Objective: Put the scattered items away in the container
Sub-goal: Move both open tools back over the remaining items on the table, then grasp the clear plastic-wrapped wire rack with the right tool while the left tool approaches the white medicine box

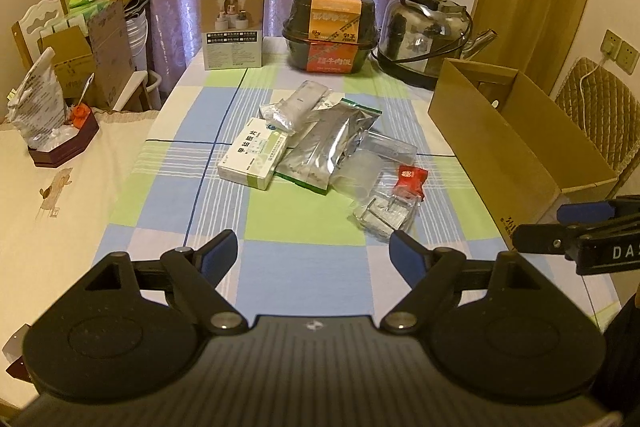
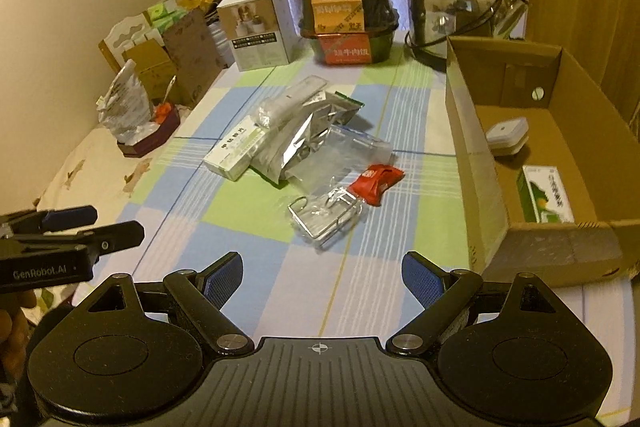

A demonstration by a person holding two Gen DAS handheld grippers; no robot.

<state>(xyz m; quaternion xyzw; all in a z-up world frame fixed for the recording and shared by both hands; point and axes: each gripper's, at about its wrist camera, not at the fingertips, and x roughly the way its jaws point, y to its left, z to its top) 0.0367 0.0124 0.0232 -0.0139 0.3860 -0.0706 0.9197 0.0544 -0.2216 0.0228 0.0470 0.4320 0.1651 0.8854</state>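
A heap of small items lies mid-table: a white and green medicine box, a silver foil pouch, a grey wrapped packet, a clear plastic bag, a red sachet and a bagged wire rack. The open cardboard box at the right holds a white puck and a green carton. My left gripper and right gripper both stand open and empty, short of the heap.
At the table's far edge stand a white product box, a black food tub and a steel kettle. A second table on the left carries a dark tray with a plastic bag. A checked cloth covers the table.
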